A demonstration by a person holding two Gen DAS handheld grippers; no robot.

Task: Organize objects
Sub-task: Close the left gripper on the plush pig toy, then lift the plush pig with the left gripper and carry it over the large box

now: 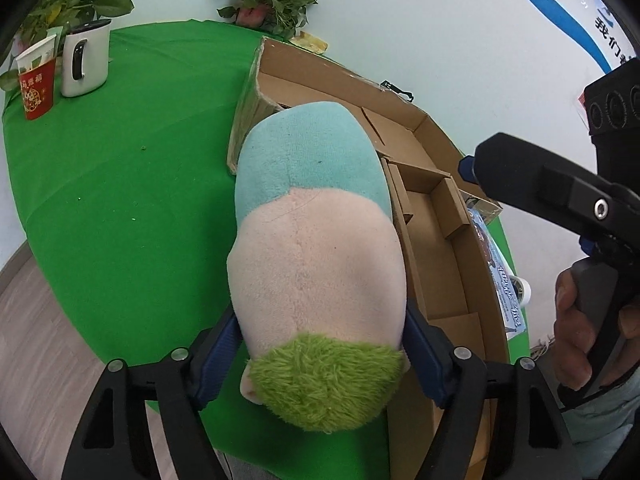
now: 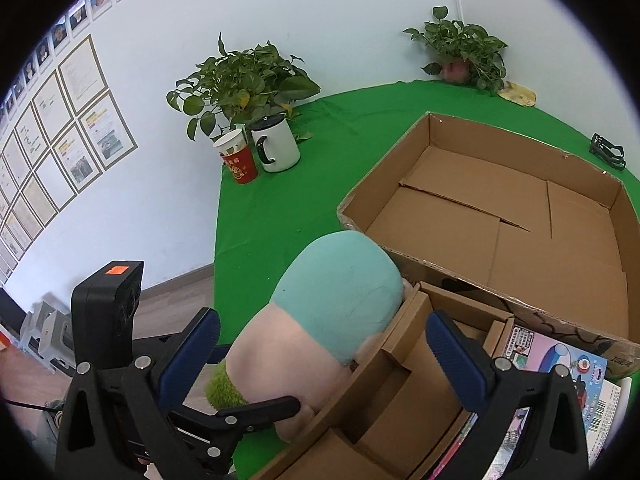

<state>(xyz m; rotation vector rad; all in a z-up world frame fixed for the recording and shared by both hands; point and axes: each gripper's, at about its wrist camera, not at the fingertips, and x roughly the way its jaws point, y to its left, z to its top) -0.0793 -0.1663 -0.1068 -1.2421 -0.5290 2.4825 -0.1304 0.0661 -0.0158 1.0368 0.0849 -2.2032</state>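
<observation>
A plush toy with a teal body, a pink head and green hair is clamped between my left gripper's blue pads at its head end. It hangs over the green table beside a small brown insert box. In the right wrist view the plush toy leans against that insert box, with the left gripper around it. My right gripper is open and empty above the insert box; it also shows at the right of the left wrist view.
A large open cardboard box lies on the green tablecloth. A white mug and a red cup stand at the far left before a potted plant. Another plant, a black clip and a colourful package are to the right.
</observation>
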